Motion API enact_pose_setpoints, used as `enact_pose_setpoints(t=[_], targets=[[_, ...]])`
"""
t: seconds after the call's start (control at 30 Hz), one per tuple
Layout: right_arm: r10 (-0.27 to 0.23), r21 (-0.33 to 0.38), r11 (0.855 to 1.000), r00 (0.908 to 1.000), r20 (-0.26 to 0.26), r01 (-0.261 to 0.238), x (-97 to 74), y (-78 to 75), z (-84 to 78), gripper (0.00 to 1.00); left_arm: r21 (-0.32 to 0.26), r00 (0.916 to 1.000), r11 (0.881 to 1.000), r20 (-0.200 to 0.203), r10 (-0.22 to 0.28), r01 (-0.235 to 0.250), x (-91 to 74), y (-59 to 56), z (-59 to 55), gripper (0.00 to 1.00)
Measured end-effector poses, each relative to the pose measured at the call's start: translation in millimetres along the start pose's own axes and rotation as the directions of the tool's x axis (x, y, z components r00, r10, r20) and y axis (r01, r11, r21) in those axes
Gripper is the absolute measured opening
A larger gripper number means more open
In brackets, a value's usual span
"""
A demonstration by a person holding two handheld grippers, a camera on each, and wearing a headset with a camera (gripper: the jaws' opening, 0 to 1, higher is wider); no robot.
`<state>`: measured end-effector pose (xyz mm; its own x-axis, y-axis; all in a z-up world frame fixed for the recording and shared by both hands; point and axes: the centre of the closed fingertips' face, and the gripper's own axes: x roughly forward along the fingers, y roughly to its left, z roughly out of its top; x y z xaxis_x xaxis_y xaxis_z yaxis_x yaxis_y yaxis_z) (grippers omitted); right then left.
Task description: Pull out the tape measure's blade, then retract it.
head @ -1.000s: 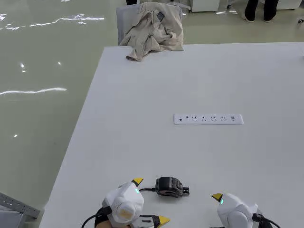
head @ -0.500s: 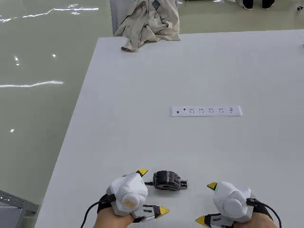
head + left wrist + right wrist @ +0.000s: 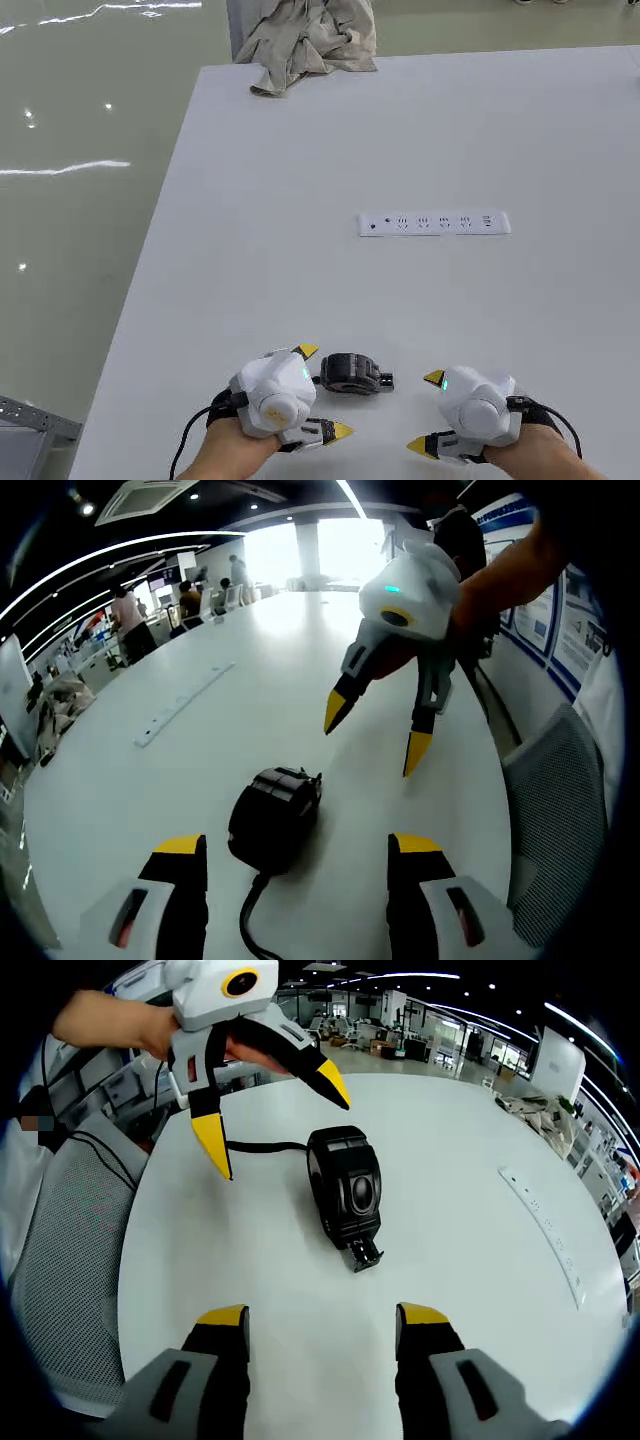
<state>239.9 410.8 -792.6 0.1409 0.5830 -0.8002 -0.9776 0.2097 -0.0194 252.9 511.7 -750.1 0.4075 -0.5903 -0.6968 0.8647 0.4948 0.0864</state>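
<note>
Black tape measure [image 3: 355,373] flat on the white desk [image 3: 300,200], near the front edge, between the two claws and touched by neither. Blade fully in, with the hook tab [image 3: 365,1255] just outside the case mouth, on the side toward the right claw [image 3: 427,412]. Thin black cord [image 3: 265,1146] off the opposite end of the case, trailing toward the left claw [image 3: 322,392]. Round button [image 3: 362,1192] on the upturned face. Any print on the case too small to read.

Left claw wide open and empty, held in a hand. Yellow tips spread well apart at the cord end of the tape, one tip just beside the case but clear of it. In the right gripper view, tips angled down toward the desk.

Right claw also wide open and empty, a little further off on the hook side, jaws aimed at the tab. In the left gripper view, raised over the desk with both yellow tips pointing down toward the tape.

Further out, a white power strip [image 3: 434,223] mid-desk, well apart from the tape, with a row of sockets and marks too small to read. Beige garment [image 3: 310,40] heaped at the far edge. Grey mesh chair [image 3: 570,810] beside the desk. Glossy green floor [image 3: 80,200] on the left. Blue-headed wall posters [image 3: 540,600] behind the right claw, print too blurred to read.
</note>
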Motion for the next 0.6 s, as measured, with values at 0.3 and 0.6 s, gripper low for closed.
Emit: enact_pose_setpoints(t=[0.3, 0.6], targets=[[0.017, -0.033, 0.999, 0.9998, -0.005, -0.017, 9.8, -10.1, 0.2, 0.55, 0.049, 0.9991, 0.998, -0.025, -0.035, 0.037, 10.9, 3.0, 0.0, 0.69], [0.042, -0.067, 0.997, 0.9990, -0.014, -0.043, 17.2, -16.9, 1.6, 0.50, 0.097, 0.9960, 0.992, -0.051, -0.073, 0.078, 20.2, 3.5, -2.8, 0.67]])
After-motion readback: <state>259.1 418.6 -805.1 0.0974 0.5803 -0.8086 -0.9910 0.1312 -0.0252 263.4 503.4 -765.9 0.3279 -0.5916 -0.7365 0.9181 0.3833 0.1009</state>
